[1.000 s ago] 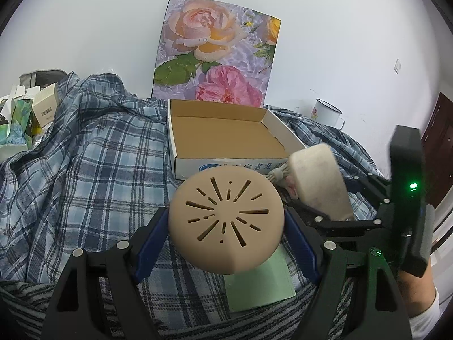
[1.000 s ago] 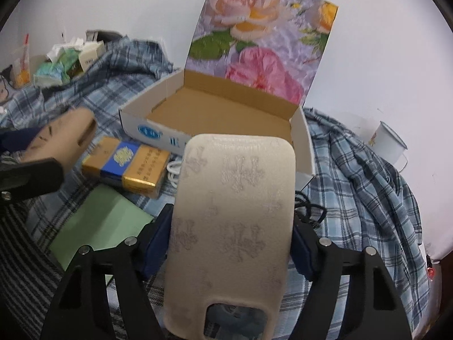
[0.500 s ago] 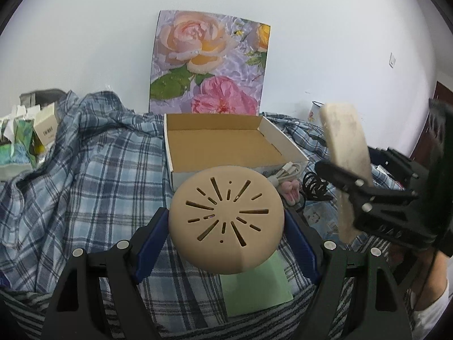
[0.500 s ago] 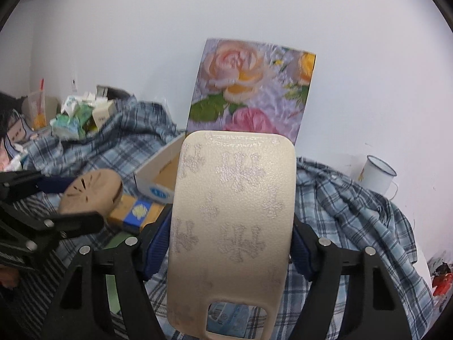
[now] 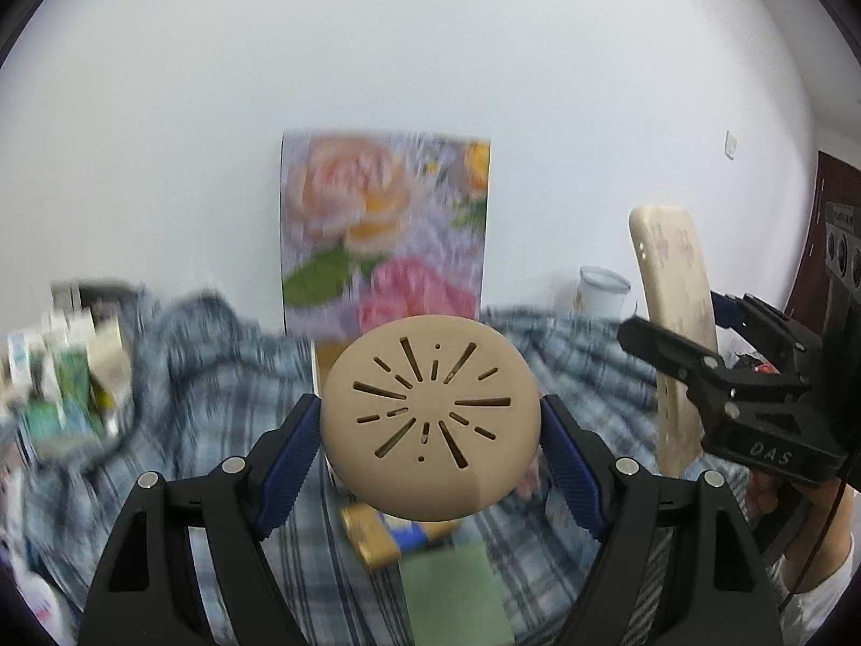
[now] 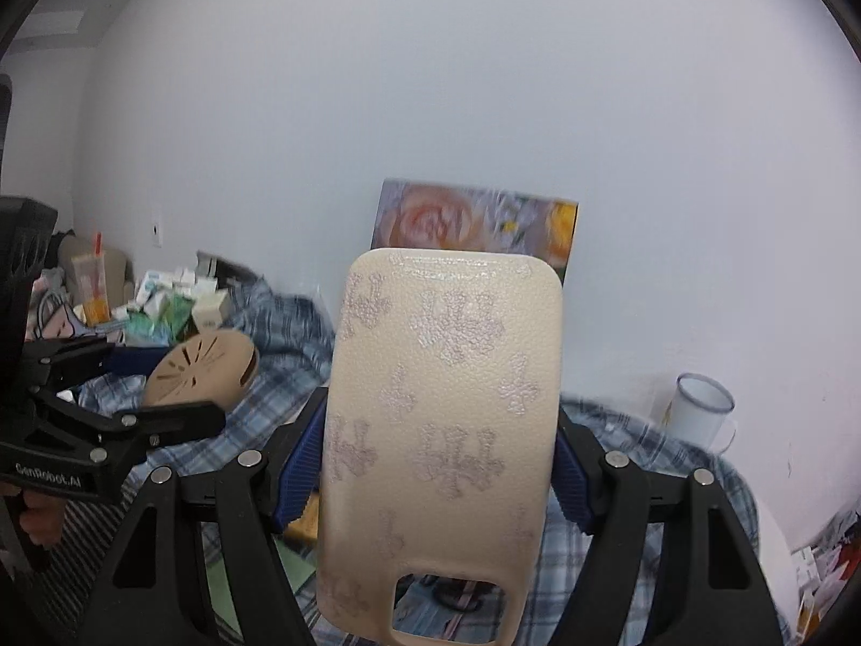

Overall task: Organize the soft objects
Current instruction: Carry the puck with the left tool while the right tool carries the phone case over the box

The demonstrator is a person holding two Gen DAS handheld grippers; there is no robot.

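My left gripper is shut on a round tan silicone disc with radial slots, held up in the air above the plaid cloth. The same disc shows at the left of the right wrist view. My right gripper is shut on a cream phone case with a pale floral pattern, standing upright with its camera cut-out at the bottom. In the left wrist view that case rises at the right. The cardboard box is mostly hidden behind the disc.
A floral lid panel stands against the white wall. A white mug sits on the cloth at right. A yellow-blue packet and a green sheet lie below. Small cartons are piled at the left.
Both grippers have risen with their objects, so the wall fills more of each view and the box has dropped out of sight behind the disc and the case.
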